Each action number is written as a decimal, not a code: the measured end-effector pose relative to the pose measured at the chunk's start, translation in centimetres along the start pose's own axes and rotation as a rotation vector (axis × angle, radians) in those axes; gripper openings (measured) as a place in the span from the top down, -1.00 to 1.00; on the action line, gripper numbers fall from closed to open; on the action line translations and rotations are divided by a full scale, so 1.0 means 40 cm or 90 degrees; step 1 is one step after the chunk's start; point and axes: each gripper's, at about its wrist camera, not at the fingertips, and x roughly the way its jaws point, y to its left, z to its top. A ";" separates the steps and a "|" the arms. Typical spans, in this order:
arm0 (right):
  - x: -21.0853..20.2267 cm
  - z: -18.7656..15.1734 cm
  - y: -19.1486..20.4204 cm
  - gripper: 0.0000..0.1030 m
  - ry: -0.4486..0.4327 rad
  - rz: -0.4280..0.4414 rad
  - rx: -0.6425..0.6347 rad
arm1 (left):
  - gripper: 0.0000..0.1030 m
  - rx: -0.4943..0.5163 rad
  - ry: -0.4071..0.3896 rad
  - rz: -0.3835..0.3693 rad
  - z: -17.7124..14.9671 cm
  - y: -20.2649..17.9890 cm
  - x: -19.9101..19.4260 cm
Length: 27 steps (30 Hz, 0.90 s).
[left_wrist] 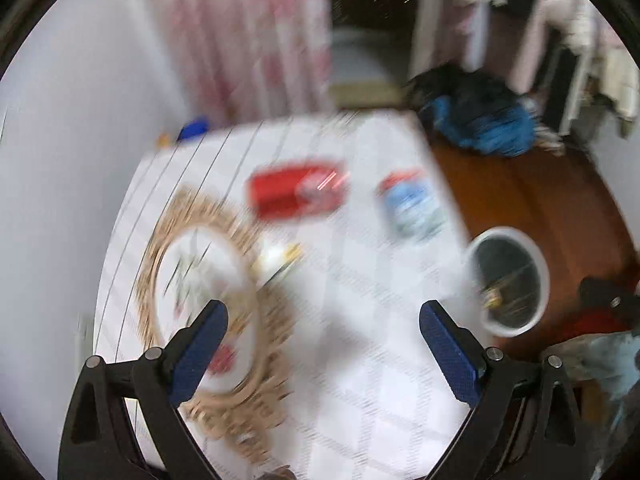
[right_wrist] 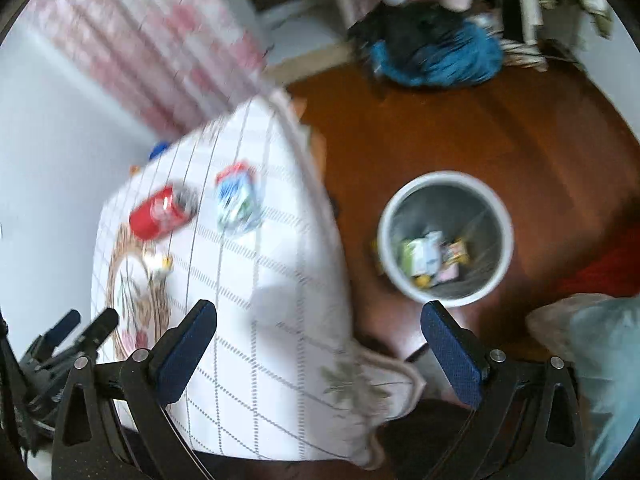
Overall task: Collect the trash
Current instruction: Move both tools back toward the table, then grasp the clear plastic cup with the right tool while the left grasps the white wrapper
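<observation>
Both views are smeared by motion blur. The left tongs [left_wrist: 323, 322] hang released above the worktop [left_wrist: 360, 320], blue pads spread wide with nothing between them; the right tongs [right_wrist: 318, 322] are likewise spread and empty, straddling the worktop's right edge. A white checked cloth [right_wrist: 280, 300] covers the worktop. On it a red can [right_wrist: 162, 213] lies on its side toward the far left corner, and a crumpled blue-and-white wrapper [right_wrist: 237, 200] lies just beside it, nearer the far right edge. A small white-and-yellow scrap [right_wrist: 160, 263] rests close to the can, by the edge of a round woven mat [left_wrist: 208, 312] with a floral plate at its centre. On the brown wooden floor [right_wrist: 460, 128], just off the worktop's right edge, stands a white round bin [right_wrist: 446, 238], holding several pieces of packaging. A dark and blue heap of fabric [right_wrist: 432, 48] lies on the floor farther away.
</observation>
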 end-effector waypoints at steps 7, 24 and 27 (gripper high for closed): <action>0.226 -0.038 0.109 -0.90 0.069 -0.006 -0.029 | -0.90 -0.047 0.085 0.045 -0.118 0.130 0.160; 0.319 -0.011 0.162 0.13 0.073 -0.005 -0.024 | -0.89 -0.004 0.079 -0.020 0.027 0.151 0.288; 0.323 0.000 0.167 0.13 0.074 -0.008 -0.023 | -0.88 0.019 0.088 -0.039 0.059 0.130 0.321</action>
